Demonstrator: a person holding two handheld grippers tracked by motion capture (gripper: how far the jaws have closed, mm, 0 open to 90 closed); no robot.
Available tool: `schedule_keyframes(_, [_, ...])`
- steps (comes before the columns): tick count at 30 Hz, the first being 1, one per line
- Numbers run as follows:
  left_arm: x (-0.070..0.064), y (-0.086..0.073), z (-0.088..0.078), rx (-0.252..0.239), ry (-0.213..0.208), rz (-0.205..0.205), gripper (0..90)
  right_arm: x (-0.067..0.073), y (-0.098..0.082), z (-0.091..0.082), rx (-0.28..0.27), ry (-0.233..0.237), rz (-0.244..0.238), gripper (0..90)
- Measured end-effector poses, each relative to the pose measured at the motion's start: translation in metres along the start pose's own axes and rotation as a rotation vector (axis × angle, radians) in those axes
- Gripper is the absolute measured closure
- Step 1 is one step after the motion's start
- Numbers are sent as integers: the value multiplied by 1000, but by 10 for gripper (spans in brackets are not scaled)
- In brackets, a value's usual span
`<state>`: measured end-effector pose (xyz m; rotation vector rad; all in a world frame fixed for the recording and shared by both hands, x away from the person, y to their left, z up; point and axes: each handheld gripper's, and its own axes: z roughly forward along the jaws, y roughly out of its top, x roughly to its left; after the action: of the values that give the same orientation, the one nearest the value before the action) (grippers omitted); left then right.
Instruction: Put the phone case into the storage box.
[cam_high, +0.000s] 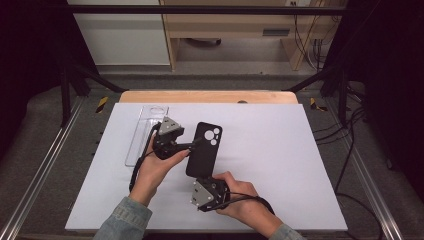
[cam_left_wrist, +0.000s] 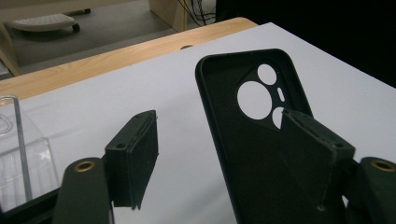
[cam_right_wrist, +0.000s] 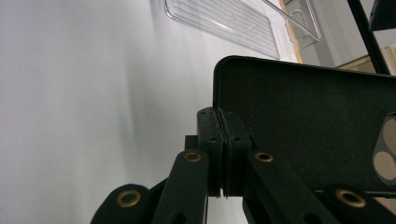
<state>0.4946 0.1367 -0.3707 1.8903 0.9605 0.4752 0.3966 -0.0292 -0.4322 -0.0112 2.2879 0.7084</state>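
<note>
Where phone case (cam_high: 204, 148) hangs, clear tray (cam_high: 146, 134) leftward

The left gripper (cam_high: 192, 145), held in the left hand (cam_high: 157, 167) at the middle of the frame, has its jaws apart, while the right gripper (cam_high: 206, 181), in the right hand (cam_high: 240, 197) lower down, is pinched tight.
</note>
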Motion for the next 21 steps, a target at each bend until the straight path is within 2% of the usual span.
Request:
schedule_keyframes(2, [0,0,1,8,-9,-5,313,1,0,0,1,0,7,890])
schedule_keyframes(4, [-1,-1,2,20,-20,-6,344,0,0,1,-4,1,-8,890])
schedule_keyframes(8, [-1,-2,3,28,-22,-7,392,1,0,0,-3,0,0,890])
schedule_keyframes(15, [0,-4,5,37,-32,-25,430,1,1,0,1,-3,5,891])
schedule_keyframes(21, [2,-5,6,38,-45,-43,464,0,1,-1,-2,-6,-9,890])
